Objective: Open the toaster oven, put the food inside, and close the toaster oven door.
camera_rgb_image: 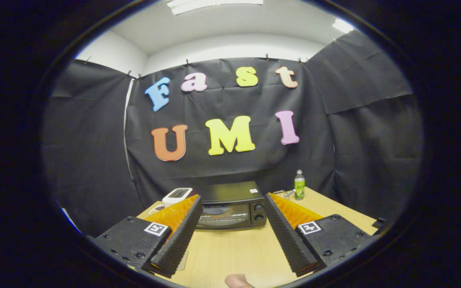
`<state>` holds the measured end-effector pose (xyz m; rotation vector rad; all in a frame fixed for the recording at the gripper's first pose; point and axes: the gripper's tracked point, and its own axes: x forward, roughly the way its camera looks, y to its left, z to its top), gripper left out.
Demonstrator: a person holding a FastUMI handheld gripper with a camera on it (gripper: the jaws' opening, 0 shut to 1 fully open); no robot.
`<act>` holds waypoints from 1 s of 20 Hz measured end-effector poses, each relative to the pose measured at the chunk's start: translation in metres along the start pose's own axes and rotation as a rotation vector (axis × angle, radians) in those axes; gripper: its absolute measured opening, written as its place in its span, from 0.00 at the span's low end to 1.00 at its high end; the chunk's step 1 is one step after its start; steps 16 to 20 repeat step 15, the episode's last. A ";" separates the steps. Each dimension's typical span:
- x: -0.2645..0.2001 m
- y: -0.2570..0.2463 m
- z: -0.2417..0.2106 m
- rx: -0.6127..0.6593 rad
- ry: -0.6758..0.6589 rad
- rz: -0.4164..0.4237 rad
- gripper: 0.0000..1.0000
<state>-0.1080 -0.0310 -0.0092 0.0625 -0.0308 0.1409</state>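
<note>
A black toaster oven [230, 206] stands on the wooden table [234, 252] beyond my fingers, framed between them, its glass door shut and two knobs [259, 213] on its right side. My gripper [232, 202] is open, held above the table with nothing between its fingers. The left finger [180, 234] and the right finger [286, 234] spread wide apart. A small piece of a pale rounded thing [236, 281] shows at the table's near edge; I cannot tell what it is.
A small white device [177, 195] sits left of the oven, partly behind the left finger. A green bottle [299, 185] stands upright to the oven's right near the back. Some small items [282, 193] lie beside the bottle. Black cloth walls the booth.
</note>
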 end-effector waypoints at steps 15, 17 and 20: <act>-0.014 0.026 0.005 -0.052 -0.032 0.052 1.00; -0.014 0.026 0.005 -0.052 -0.032 0.052 1.00; -0.014 0.026 0.005 -0.052 -0.032 0.052 1.00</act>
